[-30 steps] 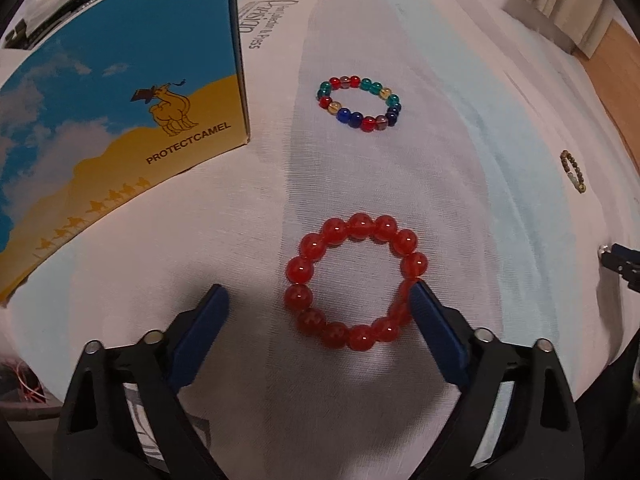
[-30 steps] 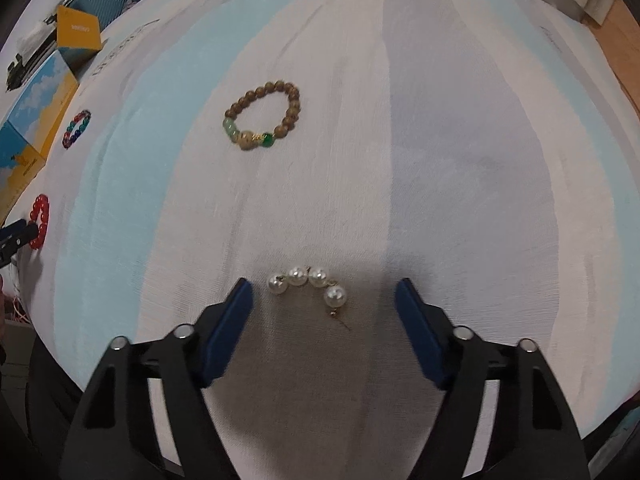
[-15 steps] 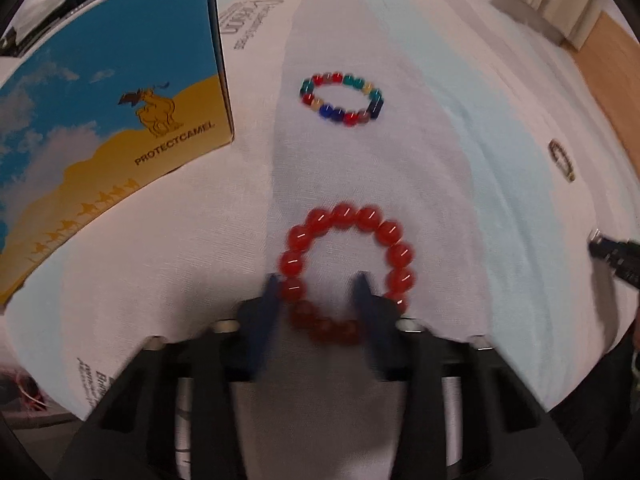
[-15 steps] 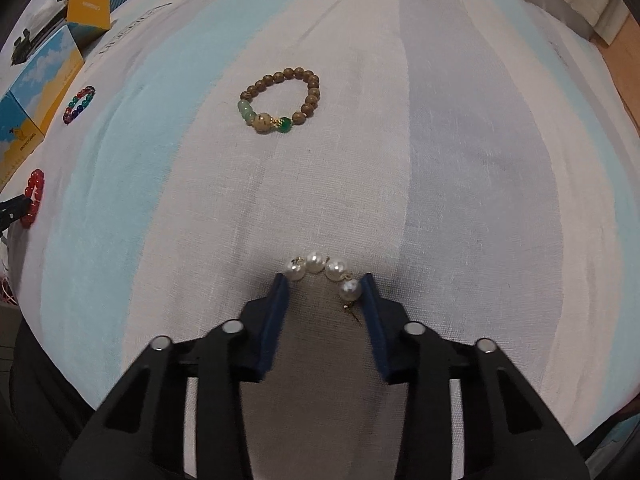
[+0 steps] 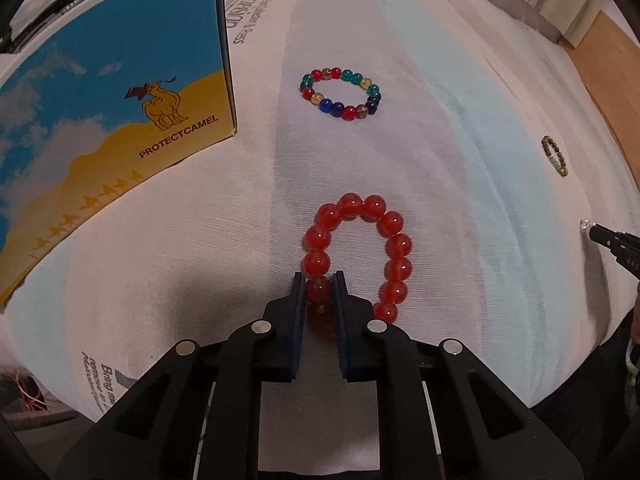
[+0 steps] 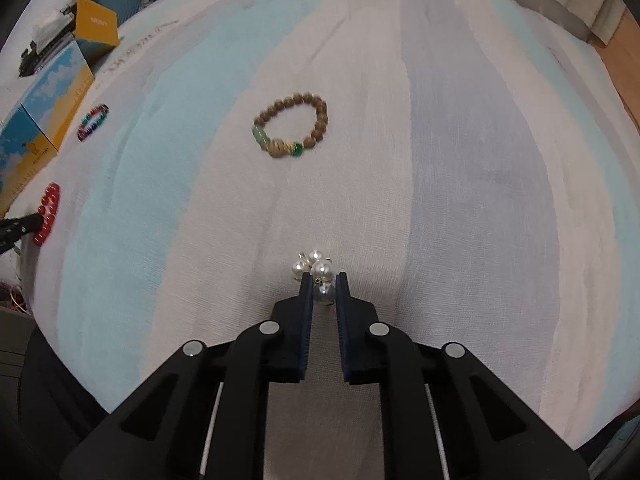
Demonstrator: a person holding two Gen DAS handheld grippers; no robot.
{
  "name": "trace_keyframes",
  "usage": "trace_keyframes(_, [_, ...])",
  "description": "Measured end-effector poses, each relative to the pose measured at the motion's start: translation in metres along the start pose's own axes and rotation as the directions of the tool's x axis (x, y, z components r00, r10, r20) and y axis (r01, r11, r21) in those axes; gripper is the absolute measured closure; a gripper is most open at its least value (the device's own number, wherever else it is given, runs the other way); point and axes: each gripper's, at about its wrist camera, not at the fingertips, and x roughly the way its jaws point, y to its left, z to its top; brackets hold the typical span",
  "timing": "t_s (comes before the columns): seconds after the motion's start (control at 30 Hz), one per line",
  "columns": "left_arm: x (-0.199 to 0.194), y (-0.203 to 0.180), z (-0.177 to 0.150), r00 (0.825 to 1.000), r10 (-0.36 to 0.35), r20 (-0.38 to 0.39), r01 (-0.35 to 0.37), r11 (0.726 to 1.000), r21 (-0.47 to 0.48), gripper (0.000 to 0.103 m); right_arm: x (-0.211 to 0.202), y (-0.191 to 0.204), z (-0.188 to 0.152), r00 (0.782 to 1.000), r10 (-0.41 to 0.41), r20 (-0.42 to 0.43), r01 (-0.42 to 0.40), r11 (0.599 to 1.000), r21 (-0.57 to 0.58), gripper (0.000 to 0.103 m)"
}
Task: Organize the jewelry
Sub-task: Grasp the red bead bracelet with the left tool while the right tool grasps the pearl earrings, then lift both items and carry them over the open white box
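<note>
Red bracelet (image 5: 358, 256) lies on the cloth (image 5: 440, 160) looping ahead of the left gripper (image 5: 319, 292), which pinches one near bead, while the right gripper (image 6: 323, 293) pinches a pearl of the pearl piece (image 6: 318, 270) bunched at its tips.

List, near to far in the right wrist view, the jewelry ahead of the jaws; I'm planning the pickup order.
pearl piece pinched in the right gripper → wooden bead bracelet

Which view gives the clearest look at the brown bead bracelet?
The right wrist view: the brown bead bracelet lies near centre, whole loop with green beads visible. The left wrist view shows it small, foreshortened, at the right edge.
</note>
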Motion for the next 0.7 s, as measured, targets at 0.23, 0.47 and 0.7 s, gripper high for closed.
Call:
trace_keyframes(0.23, [-0.023,0.003,0.001,1.0,-0.018,0.018,0.018,1.0,-0.007,0.09,-0.021,0.0,0.005,0.999,0.018,0.039,-0.018,1.0,0.003,0.093])
trace_keyframes(0.47, [-0.049,0.006,0.007,0.999,-0.028,0.043,0.029,1.0,-0.006,0.091,-0.038,-0.002,0.01,0.998,0.023,0.064,-0.023,1.0,-0.001,0.093])
trace_keyframes(0.7, [-0.07,-0.001,0.012,0.997,-0.038,0.064,0.038,0.999,0.002,0.091,-0.051,0.007,0.017,0.995,0.04,0.094,-0.041,0.999,0.012,0.093])
